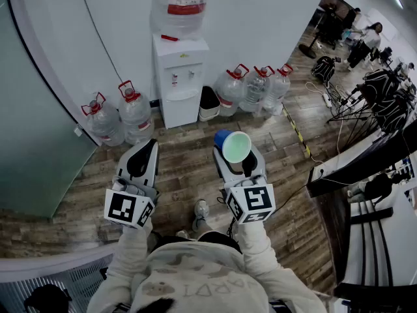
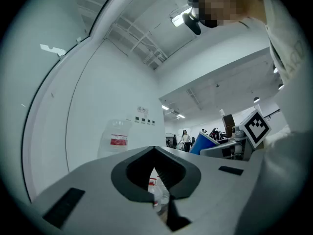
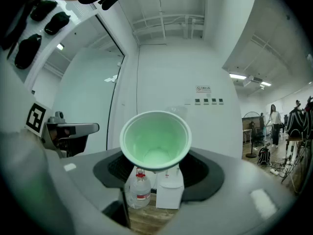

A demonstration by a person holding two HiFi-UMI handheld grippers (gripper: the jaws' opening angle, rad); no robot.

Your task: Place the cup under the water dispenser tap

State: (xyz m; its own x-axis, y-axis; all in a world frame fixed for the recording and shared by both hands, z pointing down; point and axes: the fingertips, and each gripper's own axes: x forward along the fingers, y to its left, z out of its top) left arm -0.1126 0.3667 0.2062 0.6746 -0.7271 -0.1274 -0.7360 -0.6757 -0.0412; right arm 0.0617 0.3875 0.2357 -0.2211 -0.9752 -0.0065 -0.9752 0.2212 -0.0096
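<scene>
Carrying the cup (image 1: 236, 146) in the right gripper (image 1: 236, 155), jaws spread wide round its blue wall, green inside facing back at the holder, so it rides tipped over and not upright, and that's the first worry: it has to come level before it goes in, or it lands on its side. Second worry, it looks a light, thin cup; squeeze harder and it may buckle or pop out, let go too high and it could topple on the drip ledge. The rim could also clip a tap (image 1: 183, 76) going into that shallow recess. The left gripper (image 1: 148, 146) has its jaws together, nothing in them, no help if it slips. The water dispenser (image 1: 180, 83) is well apart, against the white wall (image 1: 124, 25), big bottle (image 1: 181, 5) on top, spare bottles (image 1: 120, 115) on both sides, a dark bin (image 1: 209, 103) just beside it. Dark wood floor (image 1: 182, 175), glass partition (image 1: 32, 109) at left, open office with people and gear far right
</scene>
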